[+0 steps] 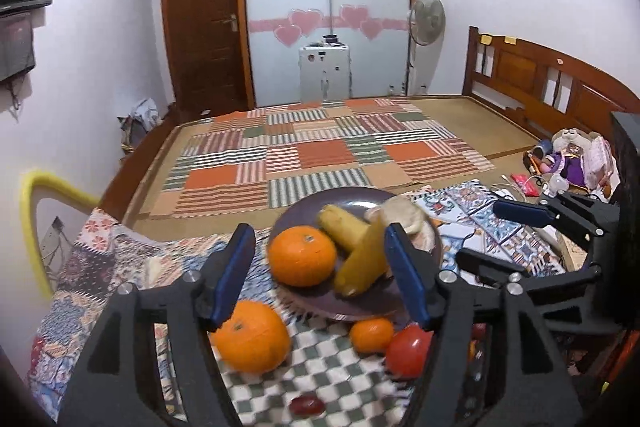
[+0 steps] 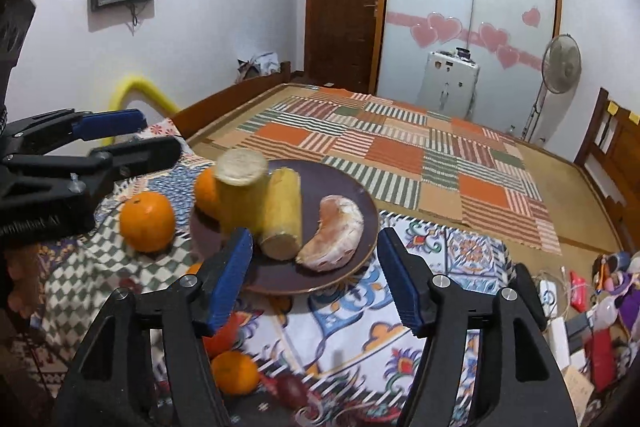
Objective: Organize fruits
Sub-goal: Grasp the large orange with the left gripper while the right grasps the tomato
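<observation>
Both grippers over a dark plate of fruit on a patterned cloth, jaws parted about halfway and holding nothing. No earlier view on hand, so no word on how the pieces got there.

Left gripper: between its jaws and beyond the tips, an orange and two yellow cylinder pieces on the plate. Nearer than the tips, off the plate: a larger orange just inside the left jaw, a small orange and a red tomato-like fruit close to the right jaw, a small dark red fruit lowest in view.

Right gripper: just past the tips, a cylinder piece on its side and a pale peeled segment, both on the plate; a second cylinder upright behind. Loose fruit below and to the left of the jaws, partly hidden by the fingers.

Likely step in hand: backing off, then picking the next loose piece. Best done one fruit at a time: largest orange first, jaws widened well past its width, squarely centred, closed gently on the round sides. Soft red fruit to be pinched lightly. Set-down on the bare near rim of the plate, clear of the upright cylinder, which looks easy to topple. Grippers close together; better kept apart over the plate.
</observation>
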`<state>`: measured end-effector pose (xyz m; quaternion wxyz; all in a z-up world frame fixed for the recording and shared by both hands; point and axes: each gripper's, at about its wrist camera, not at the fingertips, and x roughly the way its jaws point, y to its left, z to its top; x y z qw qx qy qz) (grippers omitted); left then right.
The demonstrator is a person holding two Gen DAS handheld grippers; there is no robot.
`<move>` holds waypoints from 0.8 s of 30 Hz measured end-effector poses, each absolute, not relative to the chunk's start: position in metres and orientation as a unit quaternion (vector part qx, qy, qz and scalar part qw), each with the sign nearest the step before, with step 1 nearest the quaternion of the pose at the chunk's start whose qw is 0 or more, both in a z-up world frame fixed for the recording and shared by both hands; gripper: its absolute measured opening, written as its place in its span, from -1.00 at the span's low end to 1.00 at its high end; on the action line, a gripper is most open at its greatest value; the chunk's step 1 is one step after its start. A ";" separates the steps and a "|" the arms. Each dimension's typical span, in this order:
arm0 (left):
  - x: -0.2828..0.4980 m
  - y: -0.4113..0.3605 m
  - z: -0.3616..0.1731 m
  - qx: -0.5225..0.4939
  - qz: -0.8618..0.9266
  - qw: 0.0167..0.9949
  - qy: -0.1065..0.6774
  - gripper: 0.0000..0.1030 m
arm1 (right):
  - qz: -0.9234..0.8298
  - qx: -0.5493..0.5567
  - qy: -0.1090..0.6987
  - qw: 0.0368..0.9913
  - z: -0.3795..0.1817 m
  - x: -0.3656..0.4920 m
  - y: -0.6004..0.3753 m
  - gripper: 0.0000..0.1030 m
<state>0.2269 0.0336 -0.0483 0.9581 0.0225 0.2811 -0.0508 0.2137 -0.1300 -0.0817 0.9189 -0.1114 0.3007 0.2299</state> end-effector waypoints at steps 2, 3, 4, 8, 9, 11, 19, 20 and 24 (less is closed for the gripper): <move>0.219 0.041 -0.050 0.025 -0.045 0.957 0.286 0.31 | 0.232 -0.107 0.304 0.918 -0.085 0.210 -0.130 0.22; 0.215 0.045 -0.051 0.027 -0.041 0.956 0.288 0.31 | 0.234 -0.103 0.306 0.917 -0.087 0.209 -0.130 0.22; 0.212 0.048 -0.053 0.030 -0.038 0.955 0.292 0.33 | 0.236 -0.099 0.309 0.916 -0.089 0.208 -0.130 0.22; 0.203 0.064 -0.066 0.045 -0.017 0.950 0.308 0.33 | 0.239 -0.096 0.320 0.911 -0.098 0.208 -0.127 0.22; 0.201 0.069 -0.071 0.044 -0.014 0.948 0.314 0.33 | 0.238 -0.096 0.324 0.911 -0.100 0.209 -0.127 0.22; 0.199 0.077 -0.079 0.039 -0.012 0.945 0.324 0.33 | 0.234 -0.092 0.336 0.908 -0.105 0.214 -0.128 0.22; 0.198 0.103 -0.110 0.025 -0.007 0.932 0.361 0.39 | 0.241 -0.083 0.357 0.899 -0.115 0.206 -0.131 0.22; 0.200 0.106 -0.114 0.021 -0.008 0.929 0.369 0.40 | 0.244 -0.082 0.358 0.898 -0.116 0.203 -0.129 0.22; 0.212 0.109 -0.132 0.004 -0.025 0.916 0.400 0.41 | 0.250 -0.078 0.361 0.895 -0.121 0.192 -0.123 0.22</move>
